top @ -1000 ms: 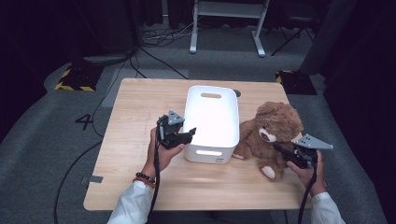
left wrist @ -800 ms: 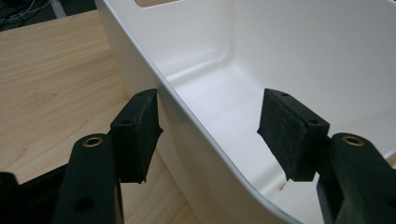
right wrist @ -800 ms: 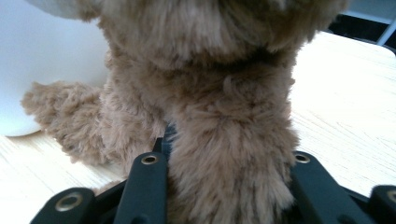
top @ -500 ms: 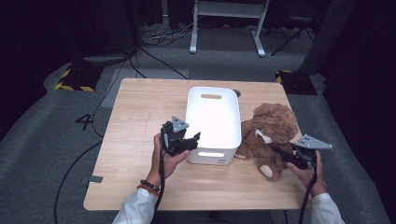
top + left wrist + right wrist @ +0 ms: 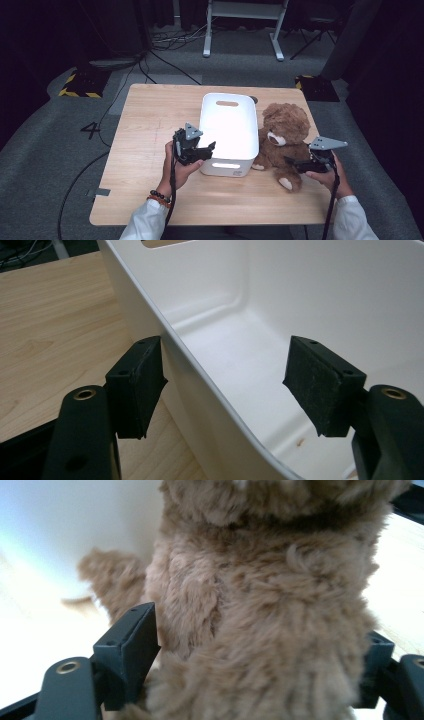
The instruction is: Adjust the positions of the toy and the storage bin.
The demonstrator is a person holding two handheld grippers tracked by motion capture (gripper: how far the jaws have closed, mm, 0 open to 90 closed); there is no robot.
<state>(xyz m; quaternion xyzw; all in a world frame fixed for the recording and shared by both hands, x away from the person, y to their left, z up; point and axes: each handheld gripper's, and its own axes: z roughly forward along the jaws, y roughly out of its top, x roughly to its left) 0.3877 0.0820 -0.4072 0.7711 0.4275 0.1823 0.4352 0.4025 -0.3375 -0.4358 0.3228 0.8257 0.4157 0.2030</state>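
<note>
Change since the earlier frames: left gripper (image 5: pixel 196 150) shifted toward the near-left corner of the white bin (image 5: pixel 227 131), now straddling its rim; teddy bear (image 5: pixel 282 137) more upright, head raised beside the bin.

Left gripper state: jaws spread wide — one pad (image 5: pixel 137 385) outside the bin's left wall, the other pad (image 5: pixel 320 382) inside, the rim running between them; neither pad seen pressing the wall.

Right gripper (image 5: pixel 302 163) state: jaws apart on either side of the bear's torso (image 5: pixel 260 630); fur fills the gap, grip not yet tight by the look of it.

Bin position: centre of the wooden table (image 5: pixel 150 130), long axis running away from the person, empty inside, handle slot at the far end.

Bear position: seated on the table, touching the bin's right wall, between bin and right gripper.

Key relation: bin opening lies to the left of the bear and above its seat — right hand nearer the bear, left hand placed to steady the bin.

Room to move: broad bare table left of the bin; right table edge close behind the bear.
</note>
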